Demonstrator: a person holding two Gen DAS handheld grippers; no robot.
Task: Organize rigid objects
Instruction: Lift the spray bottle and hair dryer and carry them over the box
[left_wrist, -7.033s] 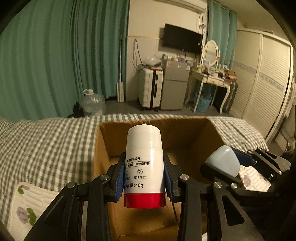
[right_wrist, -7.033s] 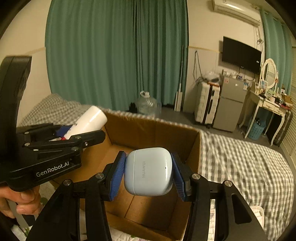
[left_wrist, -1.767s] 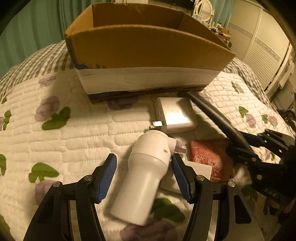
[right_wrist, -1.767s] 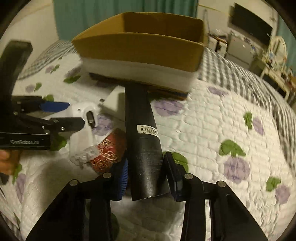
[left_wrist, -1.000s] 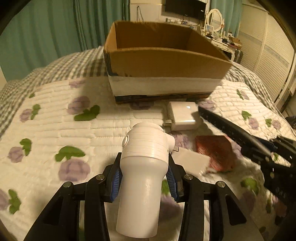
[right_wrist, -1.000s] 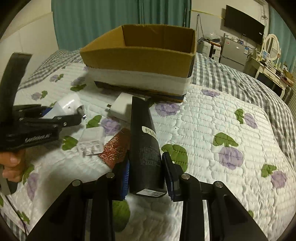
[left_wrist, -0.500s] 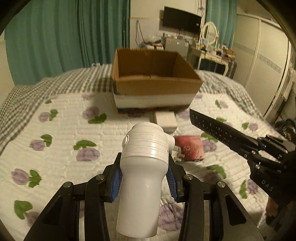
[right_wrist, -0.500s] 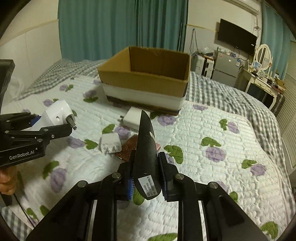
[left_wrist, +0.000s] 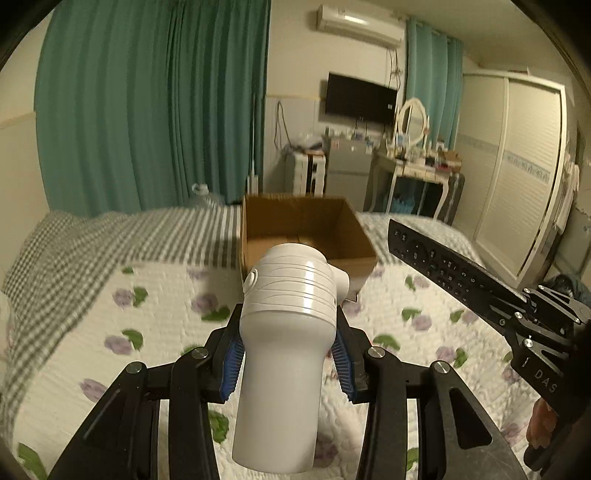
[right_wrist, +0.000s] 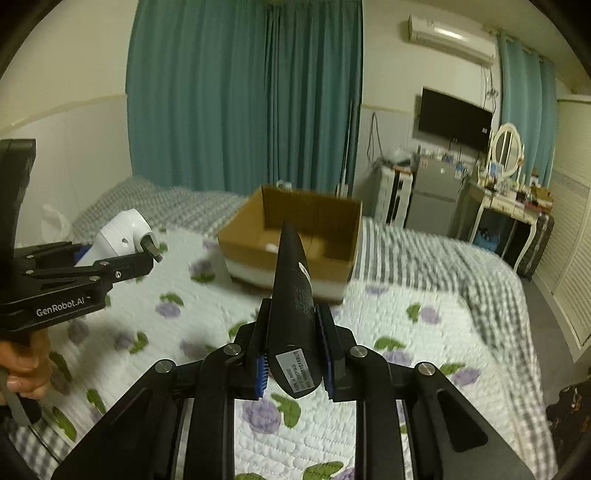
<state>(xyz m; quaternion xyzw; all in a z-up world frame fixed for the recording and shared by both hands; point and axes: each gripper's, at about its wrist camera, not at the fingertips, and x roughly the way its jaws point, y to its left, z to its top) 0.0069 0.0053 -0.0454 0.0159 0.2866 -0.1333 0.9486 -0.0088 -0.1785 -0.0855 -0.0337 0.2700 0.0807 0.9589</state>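
My left gripper is shut on a white plug-in device with a ribbed round head, held high over the bed. In the right wrist view that device sticks out of the left gripper at the left. My right gripper is shut on a black remote control, gripped by its near end and pointing at the box. The remote shows its buttons in the left wrist view. An open cardboard box, also box, stands ahead on the bed.
A white quilt with purple flowers covers the near bed; grey checked bedding lies beyond. Green curtains, a TV, a small fridge and a dressing table stand at the far wall. A hand holds the left gripper's handle.
Both grippers rose from the quilt with their loads and now look down on the box from farther back. The charger, small adapter and red item on the quilt have dropped out of view.
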